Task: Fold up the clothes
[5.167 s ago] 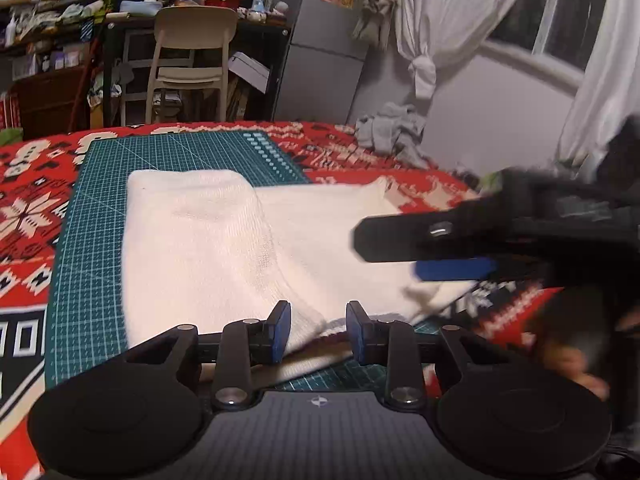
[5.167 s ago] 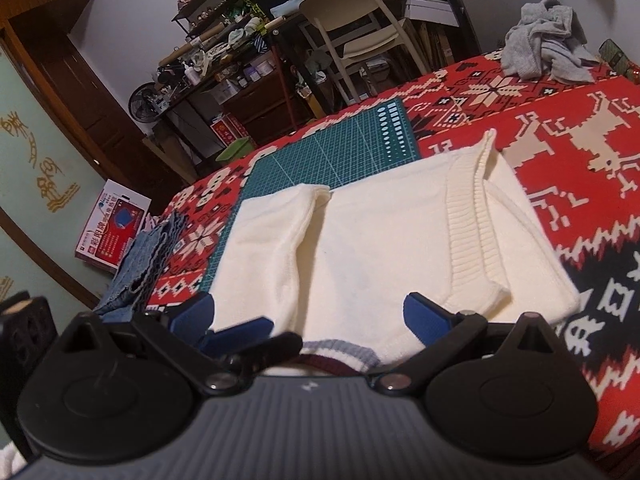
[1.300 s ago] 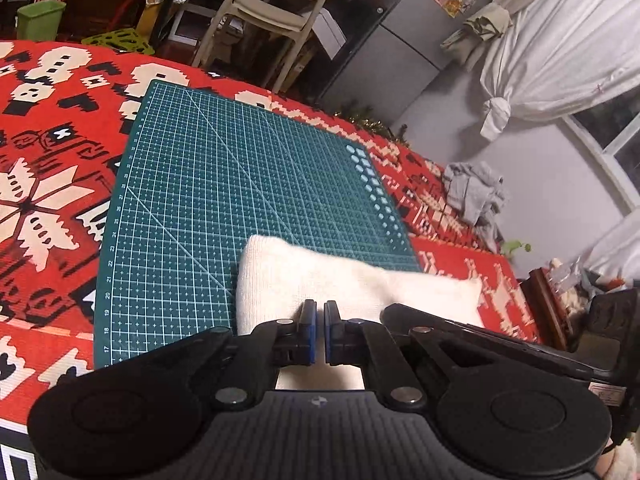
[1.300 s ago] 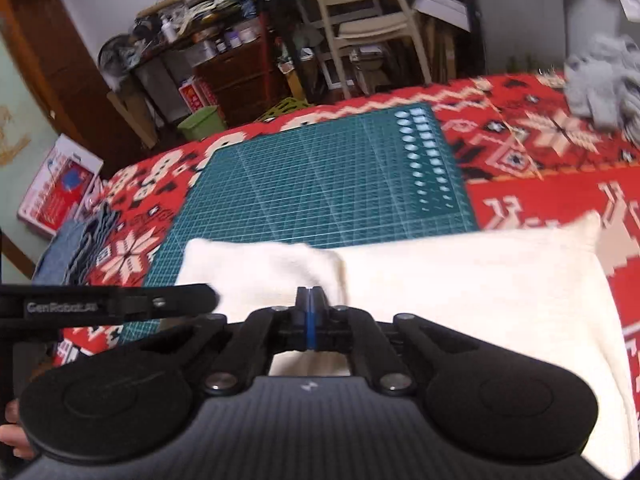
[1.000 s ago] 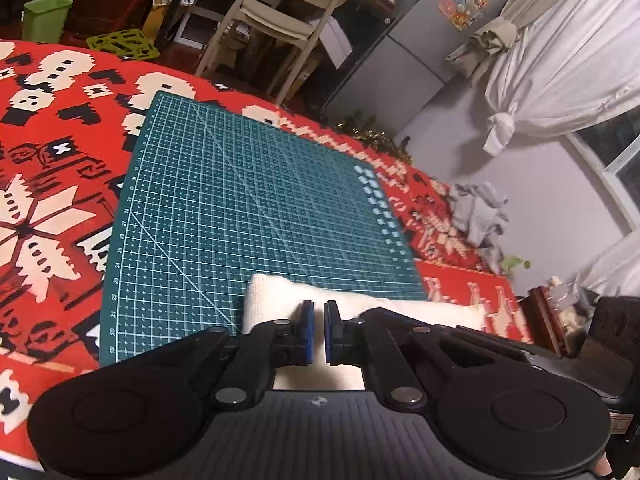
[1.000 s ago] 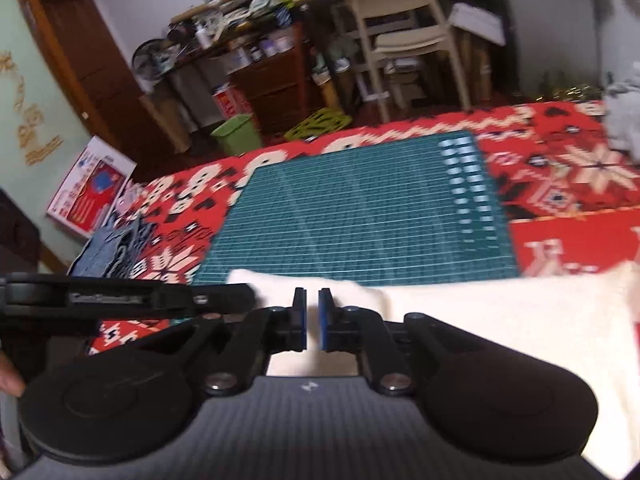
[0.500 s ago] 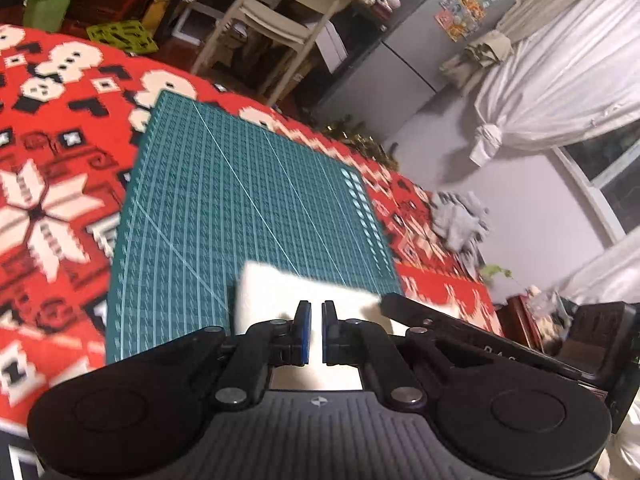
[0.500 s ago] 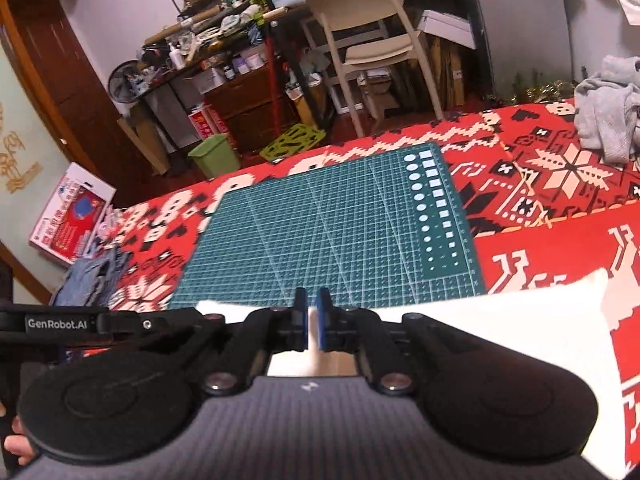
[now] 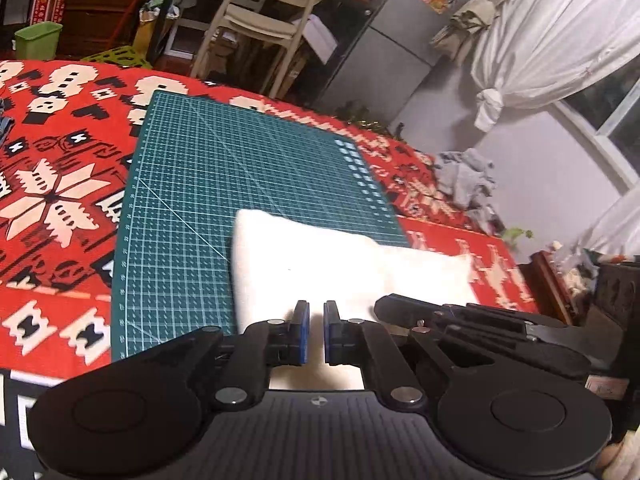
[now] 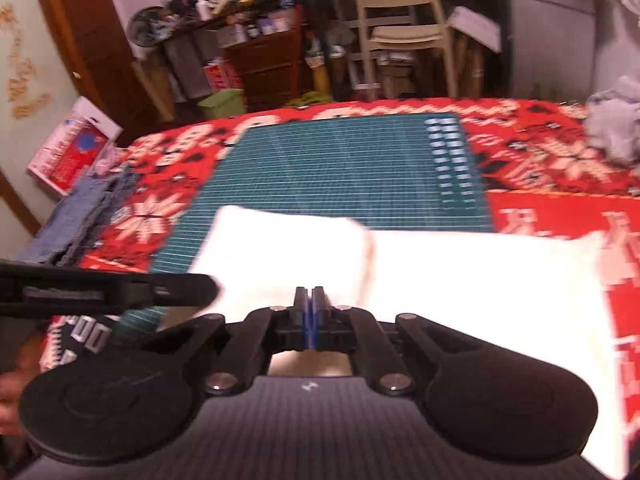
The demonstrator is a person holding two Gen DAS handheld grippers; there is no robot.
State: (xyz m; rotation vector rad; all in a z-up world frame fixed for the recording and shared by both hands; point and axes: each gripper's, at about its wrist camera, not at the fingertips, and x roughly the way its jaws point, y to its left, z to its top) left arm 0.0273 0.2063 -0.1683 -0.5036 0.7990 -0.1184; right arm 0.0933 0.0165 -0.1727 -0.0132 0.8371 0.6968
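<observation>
A white knit sweater (image 9: 320, 264) (image 10: 460, 280) lies folded across the near end of a green cutting mat (image 9: 240, 168) (image 10: 340, 160). My left gripper (image 9: 316, 316) is shut on the sweater's near edge at its left part, with white cloth showing in the thin slit between the blue pads. My right gripper (image 10: 309, 300) is shut on the same edge a little to the right, its pads pressed tight together. Each gripper's black finger shows from the side in the other view. The cloth under both grippers is hidden.
A red patterned blanket (image 9: 60, 184) covers the surface around the mat. A grey clothing heap (image 9: 464, 176) (image 10: 612, 124) sits at the far right, and folded denim (image 10: 80, 216) lies at the left edge. A cream chair (image 9: 264, 12) and cluttered shelves stand beyond.
More of the sweater shows ahead of both grippers, and its far edge lies further up the mat. The small gap between the right pads has closed.
</observation>
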